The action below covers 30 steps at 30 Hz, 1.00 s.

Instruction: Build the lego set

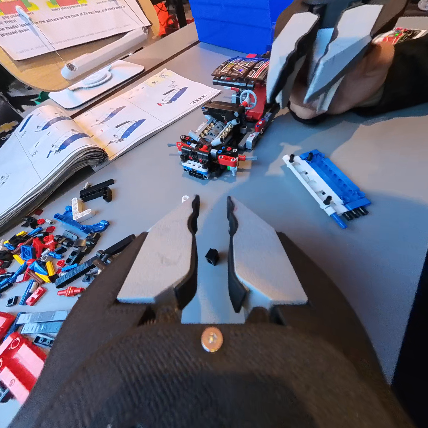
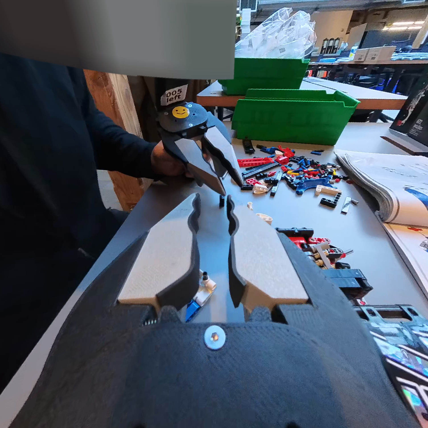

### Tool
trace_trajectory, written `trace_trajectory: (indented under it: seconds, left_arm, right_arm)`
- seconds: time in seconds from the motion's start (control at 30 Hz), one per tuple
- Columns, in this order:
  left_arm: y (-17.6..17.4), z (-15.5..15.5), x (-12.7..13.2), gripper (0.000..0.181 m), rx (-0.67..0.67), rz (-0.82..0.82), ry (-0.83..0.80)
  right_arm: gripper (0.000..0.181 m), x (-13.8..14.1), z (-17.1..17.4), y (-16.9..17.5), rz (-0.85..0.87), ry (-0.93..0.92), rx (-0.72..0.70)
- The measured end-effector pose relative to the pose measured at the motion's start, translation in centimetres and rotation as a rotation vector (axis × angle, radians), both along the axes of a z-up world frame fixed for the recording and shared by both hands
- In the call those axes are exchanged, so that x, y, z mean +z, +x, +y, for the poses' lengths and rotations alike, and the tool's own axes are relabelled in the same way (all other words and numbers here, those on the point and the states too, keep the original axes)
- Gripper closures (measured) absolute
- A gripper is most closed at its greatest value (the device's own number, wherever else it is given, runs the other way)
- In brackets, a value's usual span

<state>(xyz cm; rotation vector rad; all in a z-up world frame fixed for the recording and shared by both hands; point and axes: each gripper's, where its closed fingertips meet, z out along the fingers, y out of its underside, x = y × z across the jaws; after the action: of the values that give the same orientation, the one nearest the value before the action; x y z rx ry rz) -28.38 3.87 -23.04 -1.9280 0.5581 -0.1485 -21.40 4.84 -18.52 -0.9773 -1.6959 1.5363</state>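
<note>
My left gripper (image 1: 213, 203) is open and low over the grey table (image 1: 301, 266). A small black piece (image 1: 212, 256) lies on the table between its fingers, untouched. The same gripper (image 2: 231, 188) and piece (image 2: 221, 201) show in the right wrist view. The partly built car (image 1: 222, 129) stands beyond it. My right gripper (image 1: 293, 102) is open and empty, its tips beside the car's red right side. In its own view the right gripper (image 2: 213, 201) hangs above a blue and white panel assembly (image 2: 201, 294), with the car (image 2: 324, 254) to its right. That panel (image 1: 324, 187) lies right of the car.
A pile of loose pieces (image 1: 41, 254) lies at the left, also seen in the right wrist view (image 2: 301, 171). An open instruction booklet (image 1: 92, 129) lies behind it. A blue bin (image 1: 231, 20) and green bins (image 2: 289, 118) stand at the table's far sides. A person in dark sleeves stands at the edge. The left gripper's tips are roughly 9 cm from the right gripper's.
</note>
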Motion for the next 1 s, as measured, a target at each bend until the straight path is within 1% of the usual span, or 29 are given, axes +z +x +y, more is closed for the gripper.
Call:
trace_trajectory:
  seconds: [0.27,0.47,0.77,1.0]
  left_arm:
    - [-0.1,0.2,-0.4,0.161,0.016,0.033,-0.011]
    - [-0.4,0.3,-0.5,0.162,0.036,0.059,-0.007]
    - [-0.7,0.3,-0.2,0.163,0.047,0.040,0.000]
    - [-0.7,0.3,-0.3,0.163,0.048,0.048,-0.001]
  right_arm:
    - [0.161,-0.1,-0.3,0.3,-0.018,-0.020,0.021]
    - [0.160,-0.9,-0.9,0.2,-0.053,0.015,0.041]
    - [0.160,-1.2,-0.9,0.2,-0.063,0.047,0.038]
    - [0.161,-1.3,-1.2,0.2,-0.071,0.047,0.061]
